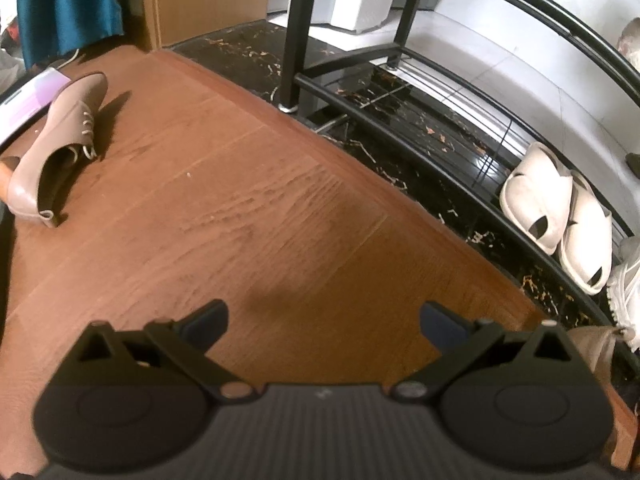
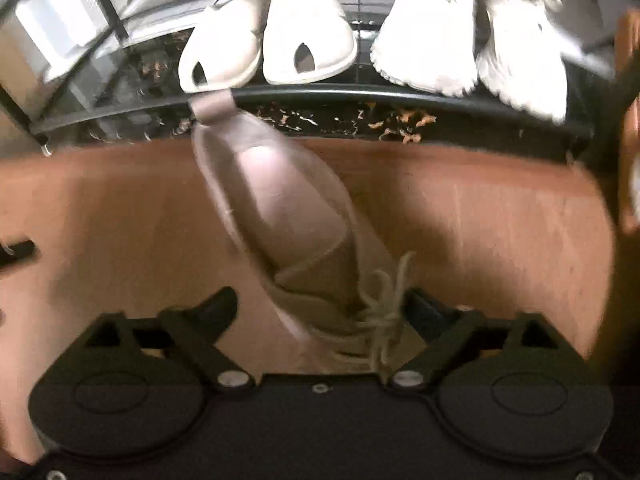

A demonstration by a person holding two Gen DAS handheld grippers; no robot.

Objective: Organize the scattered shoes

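Two tan lace-up shoes are left out on the wooden floor (image 1: pixel 240 208), so that's the pair still to be sorted. One tan shoe (image 1: pixel 56 148) is seen from the left wrist view lying on its side well away from the shoe rack (image 1: pixel 400 136), next to a pinkish box (image 1: pixel 28 100). The other tan shoe (image 2: pixel 288 220) is caught in the right wrist view, heel pointed at the rack's front bar, toe end tucked between the right tongs (image 2: pixel 320 304).

The right tongs are spread wide with the shoe's laced part sitting in the gap; the pads don't look pressed on it, though the frame is blurry, so contact on the lace side can't be ruled out. The left tongs (image 1: pixel 324 320) are also wide, with nothing in them, just floor underneath.

On the lower shelf a pair of cream slippers (image 2: pixel 268 36) and a pair of white sneakers (image 2: pixel 472 28) are already parked side by side.

What could go sideways, as a guess:
- The loose laces (image 2: pixel 388 304) could get pinched instead of the upper, and the shoe would then dangle or slip.
- A grab that far toward the toe would leave the heel swinging, and it could be knocked against the front bar or the slippers.
- Free shelf space looks to be only left of the slippers, so a sloppy placement could shove the tidy pairs.
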